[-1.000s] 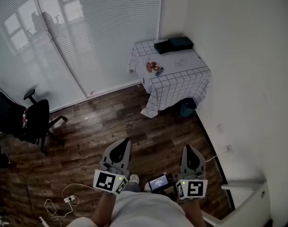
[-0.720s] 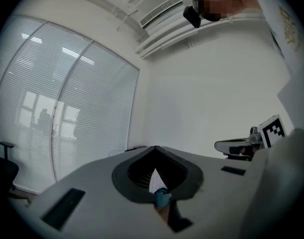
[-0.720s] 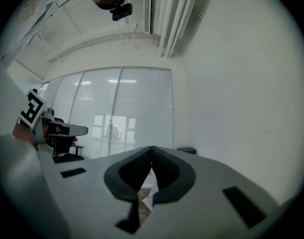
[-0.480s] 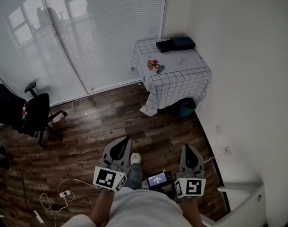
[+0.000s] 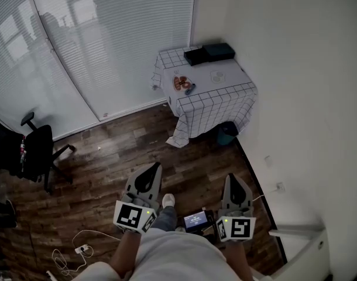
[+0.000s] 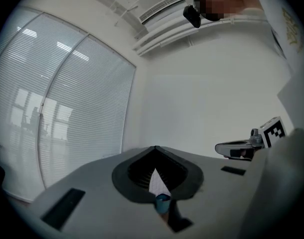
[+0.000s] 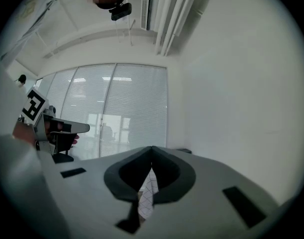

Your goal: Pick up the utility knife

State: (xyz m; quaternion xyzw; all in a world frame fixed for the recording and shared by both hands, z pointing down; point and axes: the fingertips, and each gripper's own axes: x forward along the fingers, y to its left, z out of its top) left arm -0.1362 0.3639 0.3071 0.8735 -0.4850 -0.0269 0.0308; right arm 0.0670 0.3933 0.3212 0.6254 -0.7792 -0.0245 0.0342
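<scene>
Both tools are held low and level in front of the person, pointing across the wooden floor [image 5: 120,151] at the small table [image 5: 225,101] with the checked cloth in the far corner. The left gripper [image 5: 154,170] has its jaws pressed together with nothing between them, and so does the right gripper [image 5: 234,179].

The utility knife [image 5: 190,89] is, I think, the small bluish thing on the near left part of the tabletop, just beside the plate [image 5: 179,82]. It is too small from here to be sure. Two black boxes [image 5: 209,52] sit at the far edge.

This looks like the approach step, with the table well apart from both tools. Next, the person needs to close that gap, open one pair of jaws and bring them down over the handle.
</scene>
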